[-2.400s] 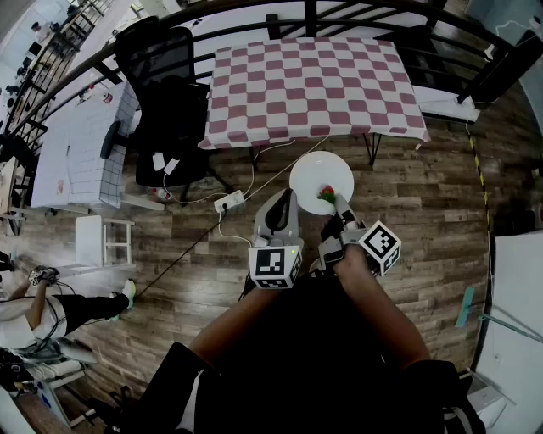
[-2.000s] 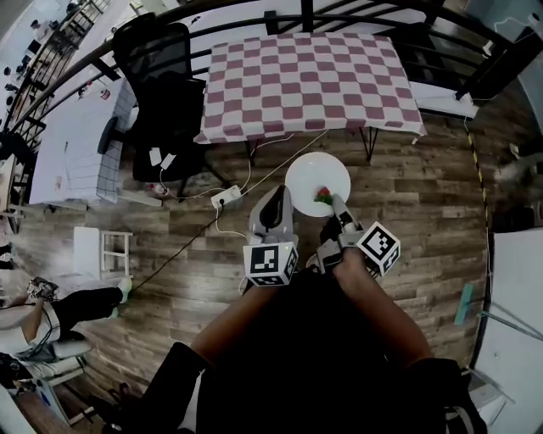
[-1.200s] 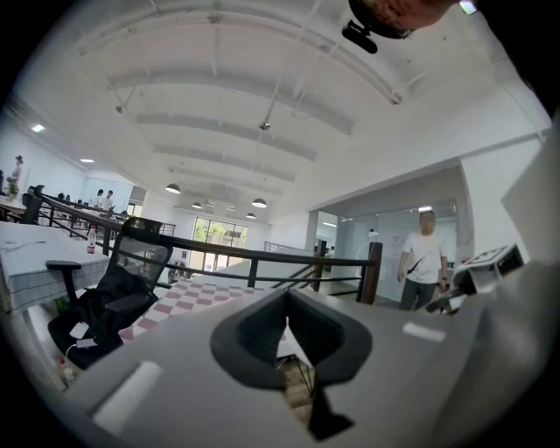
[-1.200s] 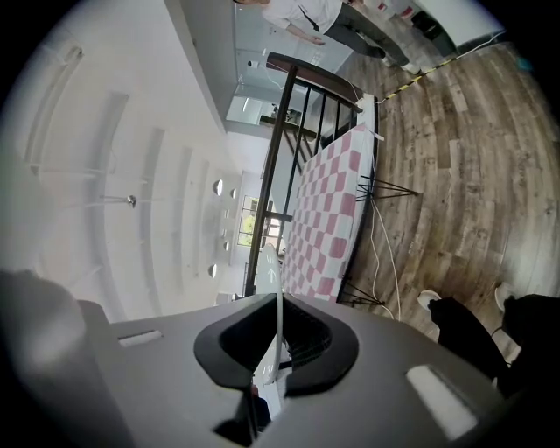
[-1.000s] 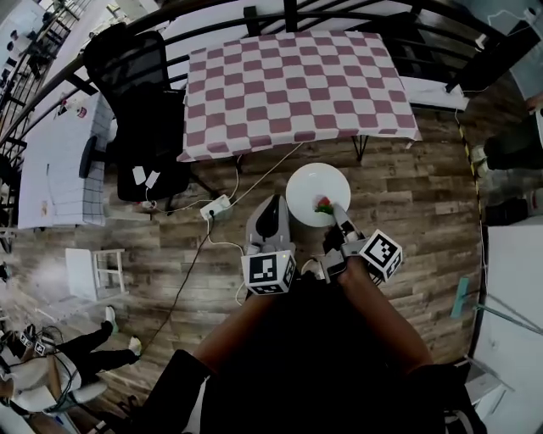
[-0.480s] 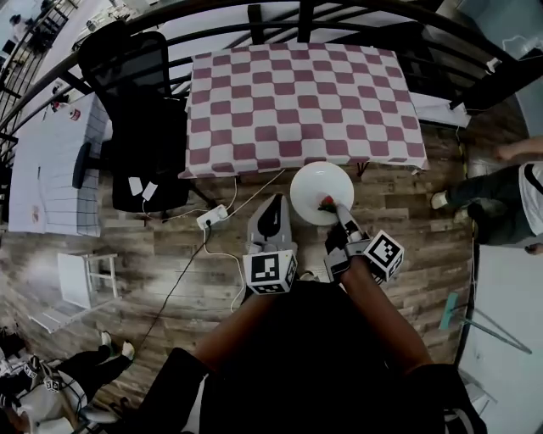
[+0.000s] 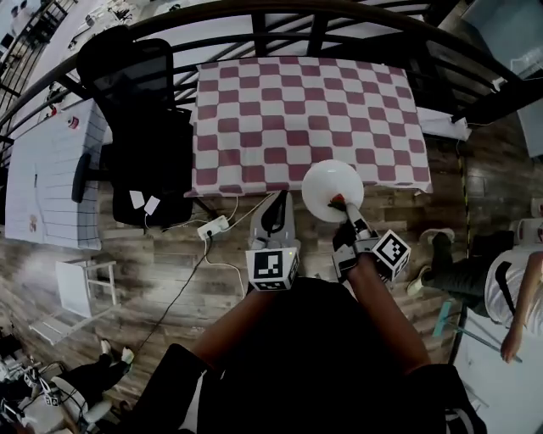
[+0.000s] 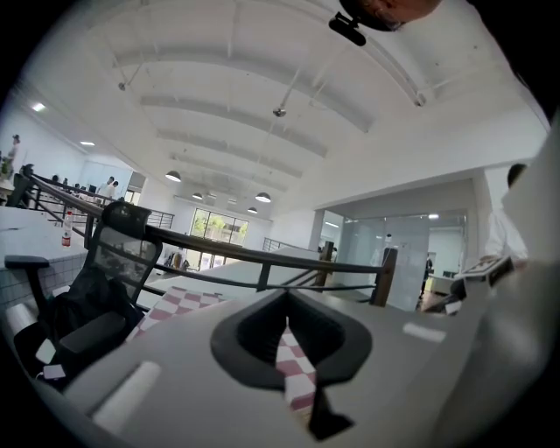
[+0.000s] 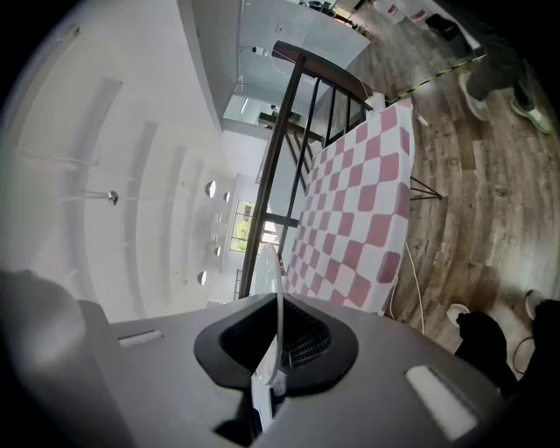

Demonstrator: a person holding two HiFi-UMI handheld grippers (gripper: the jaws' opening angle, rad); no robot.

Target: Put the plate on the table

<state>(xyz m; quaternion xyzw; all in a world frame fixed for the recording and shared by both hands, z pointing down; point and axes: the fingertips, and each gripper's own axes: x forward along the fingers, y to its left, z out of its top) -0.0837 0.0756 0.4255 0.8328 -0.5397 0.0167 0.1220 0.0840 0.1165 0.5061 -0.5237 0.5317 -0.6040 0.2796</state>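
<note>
A table with a red-and-white checkered cloth (image 7: 288,110) stands ahead of me. My right gripper (image 7: 344,207) is shut on the near rim of a white plate (image 7: 327,180). The plate hangs level over the table's near edge, and a small red and green item (image 7: 333,201) lies on it by the jaws. In the right gripper view the plate (image 9: 278,289) runs edge-on between the jaws of the right gripper (image 9: 273,372), with the table (image 9: 359,219) beyond. My left gripper (image 7: 277,200) hovers left of the plate, shut and holding nothing; its own view shows the left gripper (image 8: 285,332) facing the table (image 8: 179,302).
A black office chair (image 7: 140,127) stands against the table's left side, with a black railing (image 7: 254,13) behind. A power strip with cables (image 7: 212,227) lies on the wooden floor. A white stool (image 7: 81,284) is at the left, and a person (image 7: 475,271) at the right.
The table has come closer. The plate, held by the right gripper throughout, has moved from over the floor to over the table's near edge. A person has walked across at the right.
</note>
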